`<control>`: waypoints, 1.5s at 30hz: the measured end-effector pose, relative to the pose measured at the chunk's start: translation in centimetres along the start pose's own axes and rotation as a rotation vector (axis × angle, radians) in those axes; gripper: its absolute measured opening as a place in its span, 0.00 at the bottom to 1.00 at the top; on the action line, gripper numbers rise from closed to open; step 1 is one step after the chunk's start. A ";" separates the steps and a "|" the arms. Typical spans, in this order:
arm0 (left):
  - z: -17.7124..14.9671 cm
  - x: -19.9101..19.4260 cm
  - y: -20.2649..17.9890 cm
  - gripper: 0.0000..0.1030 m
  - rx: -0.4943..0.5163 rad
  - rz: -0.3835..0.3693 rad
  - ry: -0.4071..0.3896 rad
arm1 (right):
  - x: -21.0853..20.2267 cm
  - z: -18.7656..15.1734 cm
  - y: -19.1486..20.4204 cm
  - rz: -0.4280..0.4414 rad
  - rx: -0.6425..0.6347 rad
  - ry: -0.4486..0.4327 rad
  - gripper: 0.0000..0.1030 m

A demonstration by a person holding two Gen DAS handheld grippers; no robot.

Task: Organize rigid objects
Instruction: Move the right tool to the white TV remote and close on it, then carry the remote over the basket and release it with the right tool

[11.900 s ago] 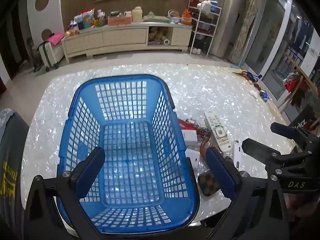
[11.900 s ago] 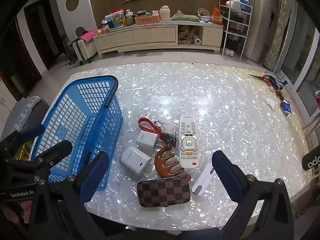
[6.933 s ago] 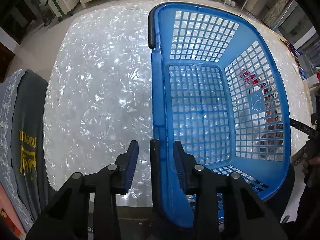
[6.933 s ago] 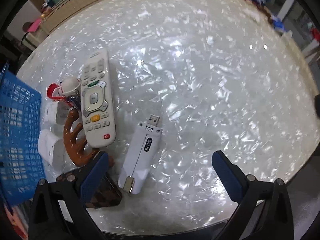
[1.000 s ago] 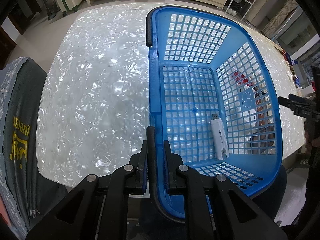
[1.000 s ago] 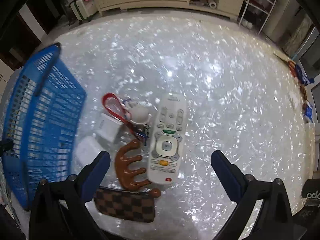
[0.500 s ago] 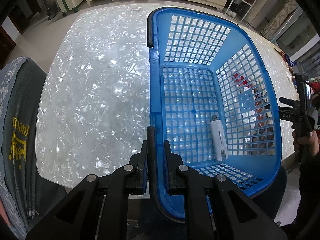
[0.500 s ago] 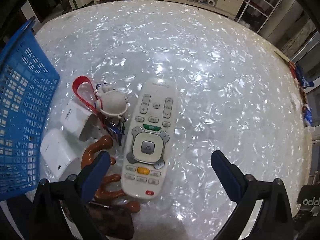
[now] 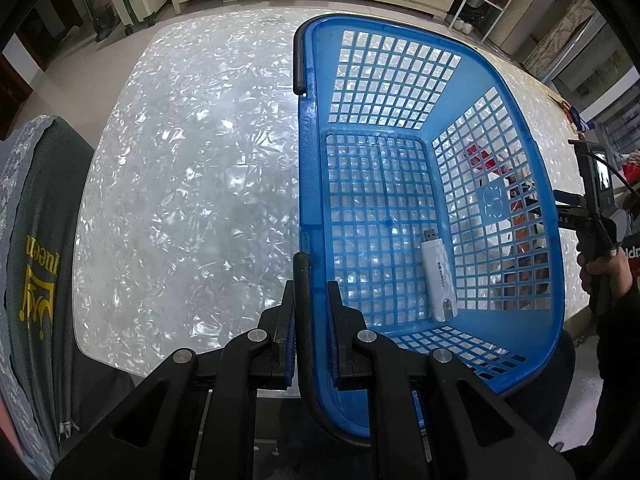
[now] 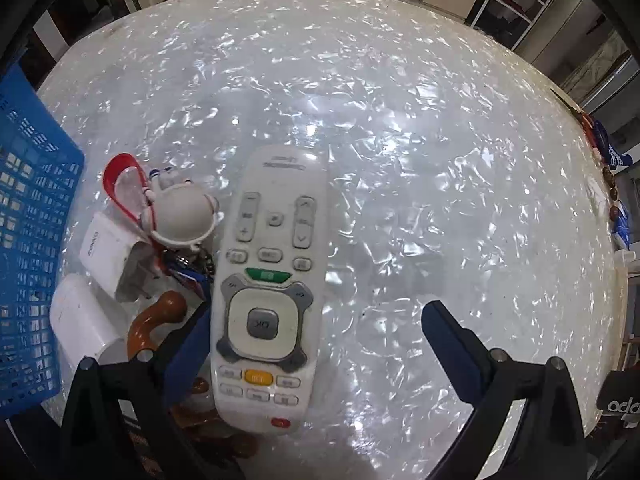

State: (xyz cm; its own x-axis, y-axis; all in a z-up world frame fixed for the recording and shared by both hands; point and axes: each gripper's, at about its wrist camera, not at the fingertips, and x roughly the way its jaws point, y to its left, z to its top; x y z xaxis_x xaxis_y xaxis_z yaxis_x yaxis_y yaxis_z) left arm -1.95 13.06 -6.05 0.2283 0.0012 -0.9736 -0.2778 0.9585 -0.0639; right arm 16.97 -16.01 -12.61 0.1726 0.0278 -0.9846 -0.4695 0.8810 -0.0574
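My left gripper [image 9: 310, 300] is shut on the near rim of the blue basket [image 9: 308, 184], by its black handle. A white USB dongle [image 9: 439, 276] lies in the basket. My right gripper [image 10: 316, 332] is open, low over the white remote [image 10: 268, 288], whose lower half lies between the fingers; the left finger [image 10: 188, 344] is beside its left edge. Left of the remote lie an astronaut keychain with a red strap [image 10: 180, 216], two white chargers [image 10: 106, 248] [image 10: 82, 320] and a brown comb [image 10: 156, 320]. The basket's wall [image 10: 28, 248] shows at the far left.
The pearly white table [image 10: 440, 200] stretches right and beyond the remote. Its left part [image 9: 192, 200] lies beside the basket. A grey cloth chair back [image 9: 36, 260] stands at the table's left edge. Small items [image 10: 608, 168] lie at the table's far right edge.
My right gripper has come down and forward over the remote, which now sits between its fingers. My left gripper still holds the basket rim; the basket has barely moved.
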 end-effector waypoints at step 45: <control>0.1 -0.4 -0.6 0.13 0.003 0.017 -0.015 | -9.7 -1.9 0.6 0.141 0.025 -0.157 0.45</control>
State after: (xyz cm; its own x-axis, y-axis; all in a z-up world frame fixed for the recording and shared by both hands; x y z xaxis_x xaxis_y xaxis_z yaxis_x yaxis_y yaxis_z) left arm -1.78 12.55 -5.56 0.2370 0.0219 -0.9713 -0.2788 0.9592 -0.0464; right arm 13.34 -16.63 -3.42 0.2405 0.2232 -0.9446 -0.4770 0.8748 0.0852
